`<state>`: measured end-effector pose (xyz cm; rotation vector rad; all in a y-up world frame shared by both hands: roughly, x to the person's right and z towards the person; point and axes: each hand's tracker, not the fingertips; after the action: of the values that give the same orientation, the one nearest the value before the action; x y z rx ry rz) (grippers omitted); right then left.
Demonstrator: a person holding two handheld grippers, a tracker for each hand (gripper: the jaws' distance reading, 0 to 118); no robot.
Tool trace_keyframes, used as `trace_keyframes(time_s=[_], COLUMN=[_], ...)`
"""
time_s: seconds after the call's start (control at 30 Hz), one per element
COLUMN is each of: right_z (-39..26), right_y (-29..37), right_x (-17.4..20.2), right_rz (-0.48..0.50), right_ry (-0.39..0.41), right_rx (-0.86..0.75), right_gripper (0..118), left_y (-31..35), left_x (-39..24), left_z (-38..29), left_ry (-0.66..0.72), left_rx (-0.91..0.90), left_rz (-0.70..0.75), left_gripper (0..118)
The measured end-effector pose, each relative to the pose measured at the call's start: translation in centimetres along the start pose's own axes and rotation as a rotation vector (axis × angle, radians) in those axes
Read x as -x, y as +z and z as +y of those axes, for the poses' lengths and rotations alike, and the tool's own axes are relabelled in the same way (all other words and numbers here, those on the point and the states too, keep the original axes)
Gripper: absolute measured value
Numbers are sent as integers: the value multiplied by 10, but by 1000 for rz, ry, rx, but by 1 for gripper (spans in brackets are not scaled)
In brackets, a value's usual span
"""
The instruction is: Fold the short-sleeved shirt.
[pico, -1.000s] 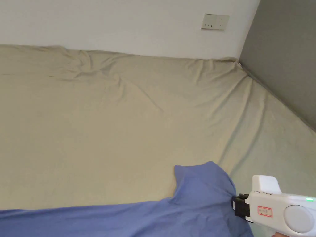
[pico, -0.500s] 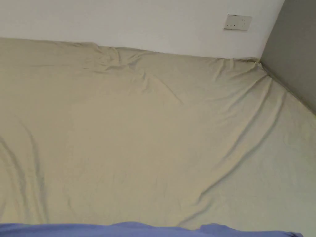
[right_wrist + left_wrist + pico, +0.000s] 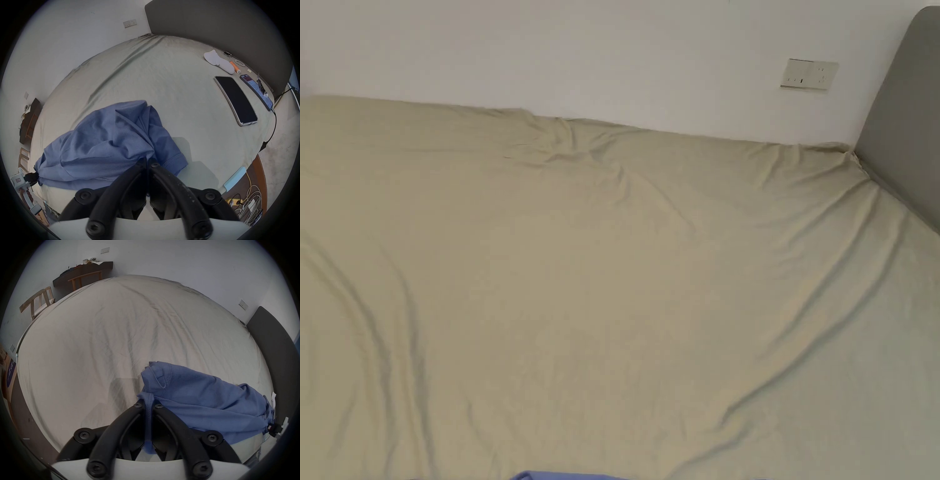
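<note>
No legible text, label, brand or number anywhere; every printed mark too small or blurred.

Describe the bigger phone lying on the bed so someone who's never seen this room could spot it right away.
Start at the dark grey padded headboard and look down onto the pale beige bedsheet beside it. There, past a white sock, lie two phones side by side. The large black-screened phone with a silver rim is wider than the slim lit-screen phone, dark, and has no cable.

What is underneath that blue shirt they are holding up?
Under the blue shirt is the beige bedsheet, bare wherever it shows around the cloth. The patch directly beneath the bunched fabric is covered, so anything lying there cannot be seen.
</note>
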<state>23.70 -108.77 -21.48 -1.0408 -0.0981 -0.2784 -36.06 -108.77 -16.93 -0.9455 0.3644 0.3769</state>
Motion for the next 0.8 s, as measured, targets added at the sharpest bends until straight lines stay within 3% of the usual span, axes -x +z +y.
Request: trace_keyframes(time_s=[0.07, 0.1, 0.13, 0.17, 0.2, 0.23, 0.37, 0.43, 0.47, 0.5, 0.53, 0.57, 0.8], right_z=[-3, -5, -7, -9, -5, -1, 15, 23, 26, 27, 27, 26, 16], right_y=[-7, -10, -10, -7, -1, 6, 64, 88, 97, 106, 111, 114, 108], right_x=[2, 3, 4, 6, 6, 5, 6, 10, 12, 14, 17, 19, 24], right_rz=[-15, -28, -32, -38, -36, -33, 55, 93, 120, 150, 174, 188, 174], right_ry=[7, 20, 32, 34, 30, 27, 30, 31, 28, 33, 46, 43, 83], right_rx=[7, 3, -22, -38, -27, -22, -206, -253, -275, -300, -327, -359, -314], right_gripper=[31, 34, 36, 39, 48, 61, 63, 63, 62, 54, 28, 3, 1], left_y=[-1, -1, -1, -2, -1, 4, 46, 65, 73, 76, 77, 80, 62], left_x=[-2, -3, -2, -2, 0, 4, 19, 21, 21, 20, 28, 30, 42], left_z=[-2, -3, -5, -5, -4, -2, -3, -2, -3, -2, -4, -2, 0], left_ry=[4, 9, 12, 19, 38, 57, 157, 159, 156, 162, 168, 183, 242], left_rx=[-25, -49, -64, -49, -18, -1, -107, -150, -177, -185, -188, -188, -155], left_rz=[7, 10, 19, 70, 104, 103, -43, -71, -88, -88, -50, -93, -182], left_gripper=[19, 34, 66, 82, 87, 83, 61, 54, 39, 10, 0, 0, 0])
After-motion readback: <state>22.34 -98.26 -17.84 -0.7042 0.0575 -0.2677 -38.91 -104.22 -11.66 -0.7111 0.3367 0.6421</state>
